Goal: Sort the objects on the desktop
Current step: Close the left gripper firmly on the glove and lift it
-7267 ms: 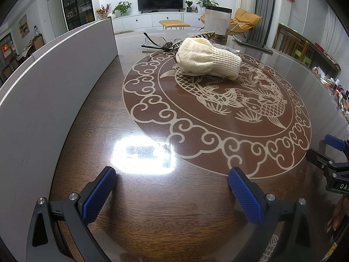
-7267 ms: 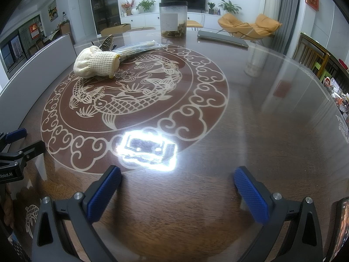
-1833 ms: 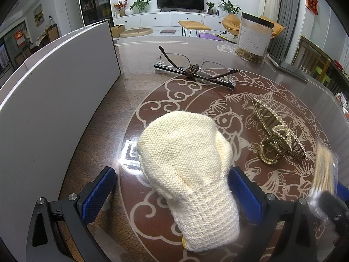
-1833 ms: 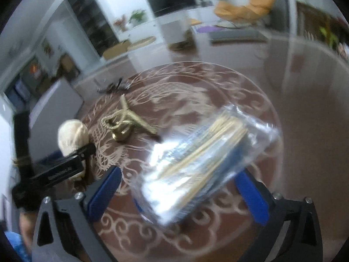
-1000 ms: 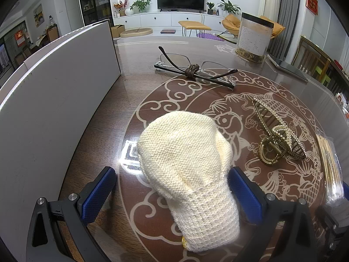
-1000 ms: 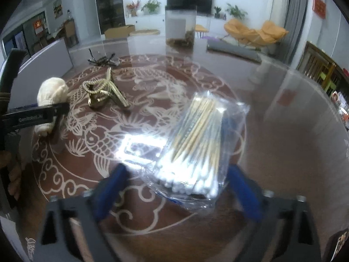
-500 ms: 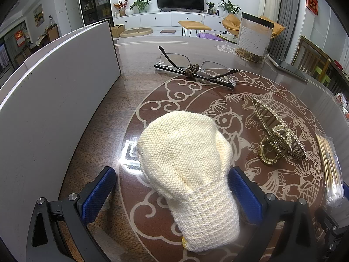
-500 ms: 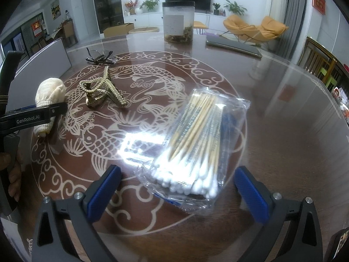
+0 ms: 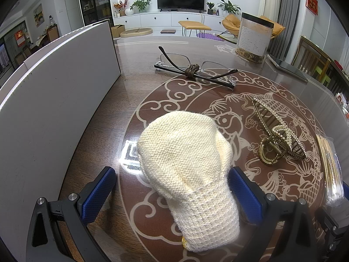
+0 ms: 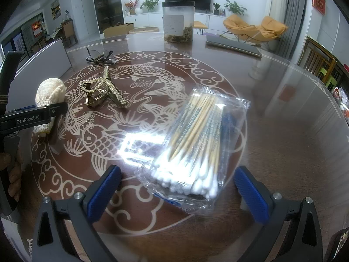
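Left gripper (image 9: 171, 186) sits low at the bottom of its frame, jaws spread wide, blue pads either side of the knitted cream mitten (image 9: 185, 152). The mitten lies flat on the table (image 9: 104, 118), cuff end toward the camera between the two fingers, and the right pad looks to be just touching the knit while the left pad stands clear. Nothing is clamped. That straddle reads like a line-up for a pinch across the cuff, the narrowest part.

Over to the right gripper (image 10: 177, 187), also wide open at the bottom of its frame. The bag of cotton swabs (image 10: 196, 144) rests on the table between the fingers, white tips toward the camera, sticks fanning up to the middle of the frame. Neither pad meets the plastic.

Further out, centre-right in the left view, the gold hair clip (image 9: 277, 137) lies on its side, and beyond it, upper centre, the folded glasses (image 9: 194, 71). Both are untouched, well apart from either gripper. A white board (image 9: 54, 100) stands along the left of that frame, and a clear jar (image 10: 178, 21) sits at the far edge, top centre of the right view.

Sorting looks barely begun: all four items lie loose on the table.
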### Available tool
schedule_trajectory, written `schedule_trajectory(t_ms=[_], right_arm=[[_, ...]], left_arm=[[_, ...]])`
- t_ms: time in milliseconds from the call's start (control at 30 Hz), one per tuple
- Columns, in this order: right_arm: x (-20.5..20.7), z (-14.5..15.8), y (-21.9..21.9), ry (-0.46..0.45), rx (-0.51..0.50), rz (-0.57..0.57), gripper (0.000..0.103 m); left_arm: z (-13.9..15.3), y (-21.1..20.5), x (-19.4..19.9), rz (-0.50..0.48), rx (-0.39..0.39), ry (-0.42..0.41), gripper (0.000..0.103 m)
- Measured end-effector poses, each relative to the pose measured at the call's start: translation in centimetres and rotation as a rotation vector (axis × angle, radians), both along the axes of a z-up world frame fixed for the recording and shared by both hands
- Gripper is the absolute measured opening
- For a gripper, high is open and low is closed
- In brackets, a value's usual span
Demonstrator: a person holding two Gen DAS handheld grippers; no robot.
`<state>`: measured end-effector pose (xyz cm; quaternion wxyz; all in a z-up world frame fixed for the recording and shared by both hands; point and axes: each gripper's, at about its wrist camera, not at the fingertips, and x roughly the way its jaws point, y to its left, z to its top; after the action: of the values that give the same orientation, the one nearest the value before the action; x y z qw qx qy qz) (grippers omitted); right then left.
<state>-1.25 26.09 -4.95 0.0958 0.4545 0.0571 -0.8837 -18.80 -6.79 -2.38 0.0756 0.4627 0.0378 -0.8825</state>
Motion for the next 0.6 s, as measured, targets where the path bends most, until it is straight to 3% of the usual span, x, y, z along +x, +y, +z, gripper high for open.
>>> schedule_trajectory(t_ms=[300,400,433,500,600], right_arm=[[0.0,0.0,0.0,0.000,0.000,0.000,0.103],[0.0,0.0,0.0,0.000,0.000,0.000,0.103],[0.0,0.0,0.0,0.000,0.000,0.000,0.103],[0.0,0.0,0.0,0.000,0.000,0.000,0.103],[0.0,0.0,0.0,0.000,-0.001,0.000,0.103]], left_arm=[[0.0,0.0,0.0,0.000,0.000,-0.001,0.103],[0.0,0.2,-0.3,-0.086,-0.001,-0.003,0.101],[0.3,0.2,0.0,-0.088,-0.004,0.022,0.079],[0.6,0.2,0.7,-0.097,-0.008,0.059,0.051],[0.7,0.2,1.7,-0.135,0.038,0.076,0.045]])
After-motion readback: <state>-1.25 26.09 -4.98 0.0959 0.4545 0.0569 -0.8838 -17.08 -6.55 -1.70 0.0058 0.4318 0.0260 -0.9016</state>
